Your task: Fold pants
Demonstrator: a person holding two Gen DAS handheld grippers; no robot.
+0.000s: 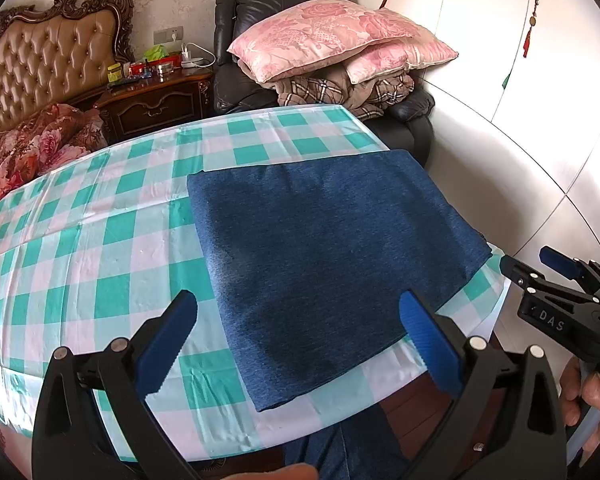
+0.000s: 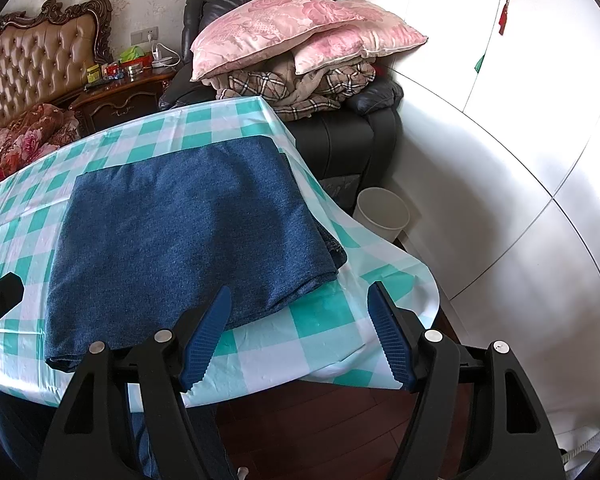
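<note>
The blue denim pants (image 1: 324, 264) lie folded into a flat rectangle on the table with the green-and-white checked cloth (image 1: 100, 240). My left gripper (image 1: 298, 312) is open and empty, held above the near edge of the pants. My right gripper (image 2: 300, 304) is open and empty, just off the pants' near right corner (image 2: 300, 280); it also shows at the right edge of the left wrist view (image 1: 540, 276). The pants fill the middle of the right wrist view (image 2: 180, 232).
A black armchair (image 2: 340, 136) piled with pink pillows (image 2: 292, 28) and a plaid blanket stands behind the table. A white bin (image 2: 382, 212) sits on the floor at the right. A bed (image 1: 40, 80) and nightstand (image 1: 156, 100) are at the left. White wardrobe doors (image 1: 520, 100) line the right side.
</note>
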